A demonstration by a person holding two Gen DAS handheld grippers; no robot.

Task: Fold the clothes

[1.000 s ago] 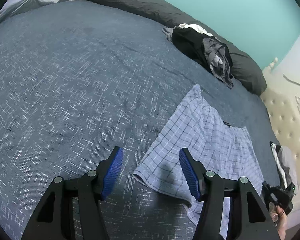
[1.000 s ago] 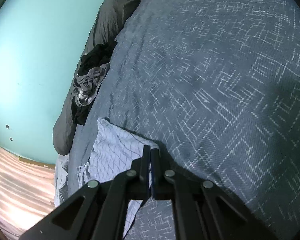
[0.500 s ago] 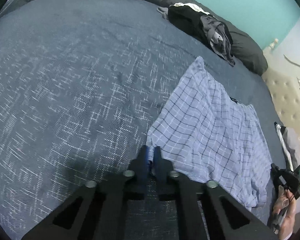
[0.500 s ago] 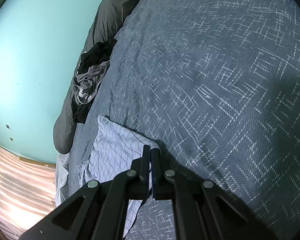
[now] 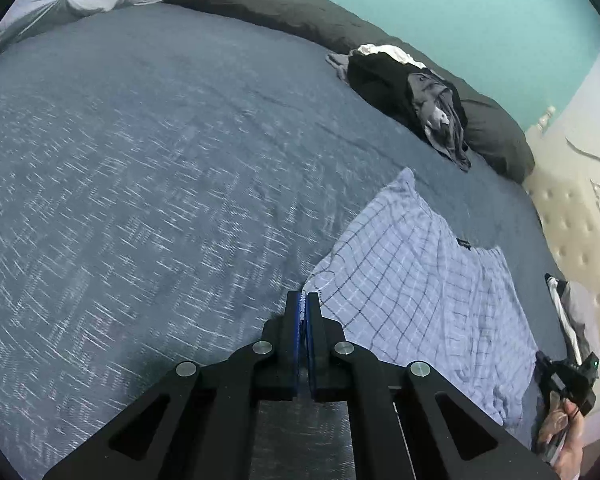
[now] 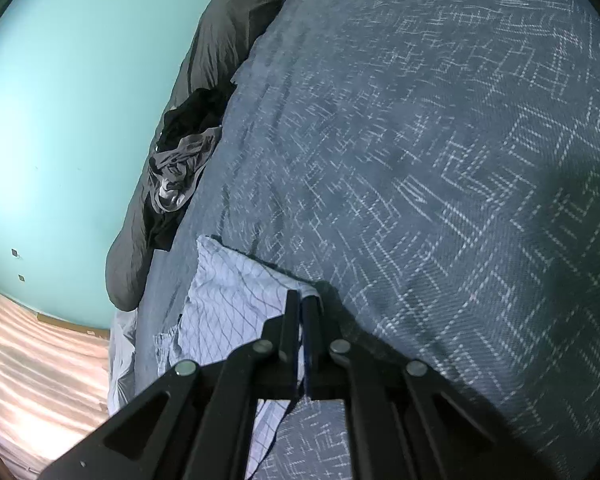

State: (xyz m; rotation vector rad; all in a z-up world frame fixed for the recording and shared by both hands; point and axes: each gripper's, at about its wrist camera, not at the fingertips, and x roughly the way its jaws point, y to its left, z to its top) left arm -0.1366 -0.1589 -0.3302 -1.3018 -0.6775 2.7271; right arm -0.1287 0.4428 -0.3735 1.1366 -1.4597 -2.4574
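Observation:
Light blue checked shorts point(image 5: 416, 276) lie spread on a dark blue patterned bedspread point(image 5: 148, 184). My left gripper point(image 5: 306, 300) is shut on the near left corner of the shorts. In the right wrist view the same shorts point(image 6: 228, 300) run back to the left, and my right gripper point(image 6: 302, 300) is shut on another corner of them. The right gripper's body and the hand holding it point(image 5: 564, 412) show at the lower right edge of the left wrist view.
A heap of black and grey clothes point(image 5: 416, 96) rests against a long dark grey pillow point(image 5: 284, 8) along the teal wall. A cream tufted headboard point(image 5: 580, 224) stands at the right. Wooden floor point(image 6: 32, 364) lies beyond the bed edge.
My left gripper went from open over the shorts' corner to shut on it, then lifted back slightly. The right gripper stayed shut on its corner and barely moved.

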